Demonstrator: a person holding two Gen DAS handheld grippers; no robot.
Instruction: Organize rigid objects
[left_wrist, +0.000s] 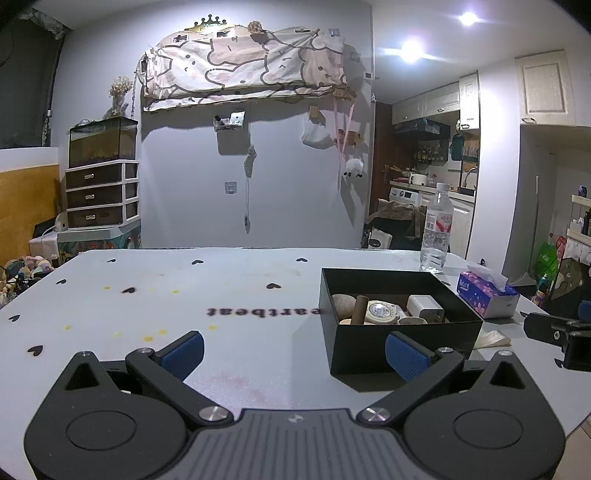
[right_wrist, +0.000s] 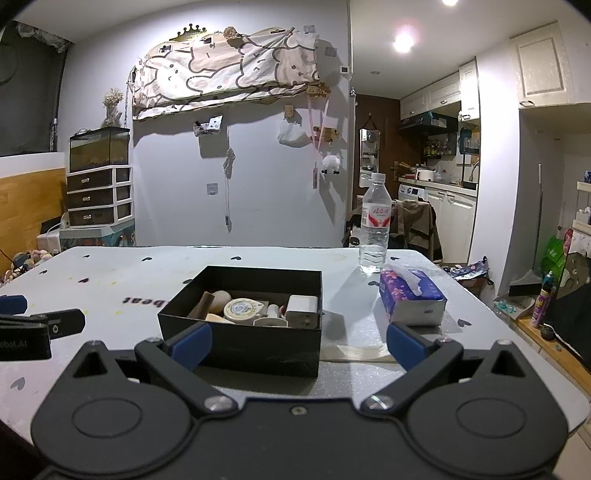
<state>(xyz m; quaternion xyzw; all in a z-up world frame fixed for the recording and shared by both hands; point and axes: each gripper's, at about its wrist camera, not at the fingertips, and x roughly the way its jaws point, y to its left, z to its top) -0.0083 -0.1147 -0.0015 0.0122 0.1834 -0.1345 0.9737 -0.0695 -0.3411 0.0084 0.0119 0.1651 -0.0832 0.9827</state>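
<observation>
Two grippers spread wide and empty above the table (left_wrist: 221, 295).
Black box (right_wrist: 243, 343) of small items sits just ahead of the right gripper (right_wrist: 297, 343), behind its left fingertip, and behind the left gripper (left_wrist: 295, 354)'s right fingertip.

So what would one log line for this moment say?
left gripper: open, empty | right gripper: open, empty | black box: holds small items | bottle, tissue pack: on table

Ahead of the right tongs (right_wrist: 298, 347), black with blue pads (right_wrist: 192, 343), sits a black box (right_wrist: 243, 341); rightward, a purple floral tissue pack (right_wrist: 410, 295). The pale surface (right_wrist: 147, 273) carries black hearts.
</observation>
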